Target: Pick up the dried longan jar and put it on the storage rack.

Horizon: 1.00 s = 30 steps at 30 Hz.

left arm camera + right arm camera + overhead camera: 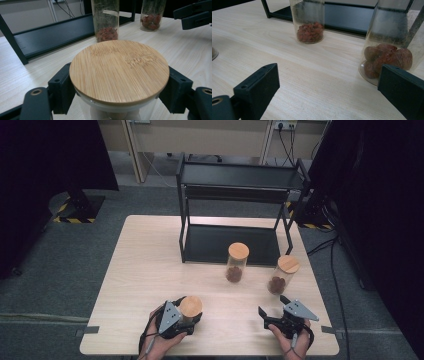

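Left gripper [117, 100] clamps glass jar [117, 110] just below bamboo lid [119, 71]; smooth, breakable, slippery, probably light; right gripper [329, 95] open, empty

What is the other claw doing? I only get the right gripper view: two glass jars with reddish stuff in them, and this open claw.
Observer: The left claw is shut on a third jar, gripping just under its wooden lid.
Operator: Do my two jars have lids?
Observer: Yes. The middle jar and the right jar each have a round wooden top.
Operator: And the black thing behind them?
Observer: It is a black rack with two shelves, one above the other.
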Tool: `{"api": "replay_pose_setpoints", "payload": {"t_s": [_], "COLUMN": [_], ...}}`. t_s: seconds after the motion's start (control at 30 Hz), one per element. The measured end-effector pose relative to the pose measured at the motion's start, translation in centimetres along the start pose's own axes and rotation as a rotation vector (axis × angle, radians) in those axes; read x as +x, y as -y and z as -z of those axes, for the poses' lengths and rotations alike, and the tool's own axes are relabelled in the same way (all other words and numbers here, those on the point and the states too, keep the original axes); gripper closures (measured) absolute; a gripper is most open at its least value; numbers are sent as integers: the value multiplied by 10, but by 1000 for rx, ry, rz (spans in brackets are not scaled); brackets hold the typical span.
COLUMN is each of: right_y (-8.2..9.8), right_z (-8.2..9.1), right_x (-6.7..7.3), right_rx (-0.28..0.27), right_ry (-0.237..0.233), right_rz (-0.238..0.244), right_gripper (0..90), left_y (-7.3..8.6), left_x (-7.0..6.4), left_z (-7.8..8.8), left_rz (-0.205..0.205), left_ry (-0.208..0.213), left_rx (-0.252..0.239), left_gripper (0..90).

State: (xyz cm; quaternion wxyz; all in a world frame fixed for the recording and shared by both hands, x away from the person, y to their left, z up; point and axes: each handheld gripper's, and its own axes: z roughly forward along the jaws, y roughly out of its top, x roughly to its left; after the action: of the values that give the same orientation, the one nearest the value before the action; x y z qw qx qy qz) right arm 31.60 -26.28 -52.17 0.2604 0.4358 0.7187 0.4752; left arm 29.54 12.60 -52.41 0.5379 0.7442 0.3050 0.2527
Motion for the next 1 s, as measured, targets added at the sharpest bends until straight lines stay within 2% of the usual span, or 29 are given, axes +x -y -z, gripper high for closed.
{"api": "replay_pose_setpoints", "payload": {"t_s": [0.27,0.5,1.0], "right_y": [0,0,0], "right_z": [0,0,0], "right_x": [0,-1,-1], "right_rx": [-2,-5,0], "right_ry": [-1,-2,-5], "right_rz": [-2,-4,-9], "right_gripper": [42,43,43], "left_y": [-1,-9,-26], "left_x": [-1,-2,5], "left_z": [-1,-6,-13], "left_rz": [-2,-8,-3], "left_ry": [6,10,-14], "left_rx": [1,-13,-42], "left_gripper": [254,256,256]}}
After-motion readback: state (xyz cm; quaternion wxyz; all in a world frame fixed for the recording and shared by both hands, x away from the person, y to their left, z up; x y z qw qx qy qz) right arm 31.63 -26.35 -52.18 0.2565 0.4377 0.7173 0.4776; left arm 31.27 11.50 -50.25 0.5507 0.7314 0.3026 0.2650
